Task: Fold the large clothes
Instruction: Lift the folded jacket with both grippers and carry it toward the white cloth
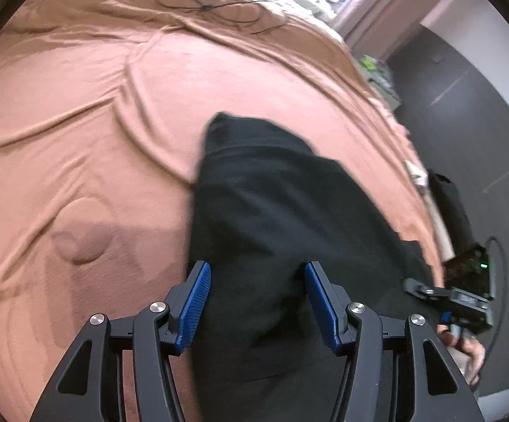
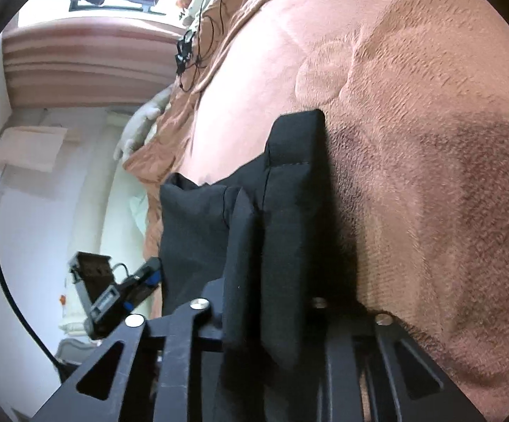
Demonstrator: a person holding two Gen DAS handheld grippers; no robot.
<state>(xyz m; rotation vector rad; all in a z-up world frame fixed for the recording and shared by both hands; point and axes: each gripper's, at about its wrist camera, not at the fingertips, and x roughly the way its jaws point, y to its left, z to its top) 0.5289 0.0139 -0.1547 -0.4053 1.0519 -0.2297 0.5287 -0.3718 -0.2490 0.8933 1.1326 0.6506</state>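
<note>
Lying across the near edge of the bed: black garment [image 1: 265, 204], folded into a thick band on the rust-brown blanket [image 1: 96, 105], one end reaching toward the bed's middle, the other trailing off the edge.

Left tongs [image 1: 258, 302]: standing released, blue pads [image 1: 196, 302] spread to either side of the dark cloth, straddling it from above; pressing on the fabric not evident, a gap showing beside each pad.

Right tongs [image 2: 258, 320]: clenching on the black garment, a doubled fold with a stitched hem rising straight up out of the jaws and hiding both pads; fabric bunching between the black arms.

Seen from the left wrist, right tongs appearing low at the bed's edge, gripped by a hand [image 1: 462, 348]; seen from the right wrist, left tongs [image 2: 148, 277] sitting against the far side of the same cloth.

Resting well apart near the head of the bed: tangled black cable [image 1: 212, 0].
</note>
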